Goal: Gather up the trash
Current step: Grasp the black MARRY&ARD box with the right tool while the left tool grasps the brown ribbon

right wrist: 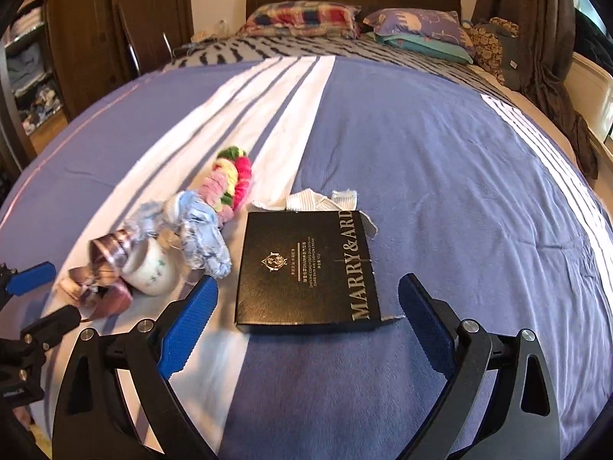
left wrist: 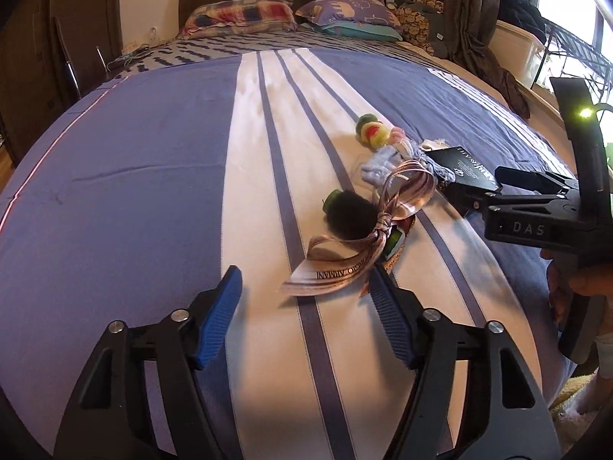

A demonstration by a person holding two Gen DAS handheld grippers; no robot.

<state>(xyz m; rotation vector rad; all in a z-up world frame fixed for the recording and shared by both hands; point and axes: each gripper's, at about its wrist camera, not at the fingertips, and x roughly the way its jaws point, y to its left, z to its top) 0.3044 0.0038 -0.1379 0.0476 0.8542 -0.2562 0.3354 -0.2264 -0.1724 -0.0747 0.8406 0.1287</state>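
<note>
A row of trash lies on the bed. A pink-striped ribbon [left wrist: 341,264] is tied around a small white cup [right wrist: 151,268] lying on its side, whose dark mouth [left wrist: 350,216] faces the left wrist view. Beyond it lie blue frayed cloth scraps [right wrist: 203,226] and a multicoloured fuzzy strip [right wrist: 231,180]. A flat black box [right wrist: 306,268] lies on white cloth scraps [right wrist: 325,199]. My left gripper [left wrist: 306,299] is open, just short of the ribbon's end. My right gripper [right wrist: 306,310] is open, its fingers on either side of the box's near edge.
The bed has a blue cover with white stripes [left wrist: 153,153]. Pillows [right wrist: 306,19] and a dark headboard are at the far end. A wardrobe and chair [right wrist: 130,46] stand left; curtains and a window ledge [right wrist: 590,76] stand right.
</note>
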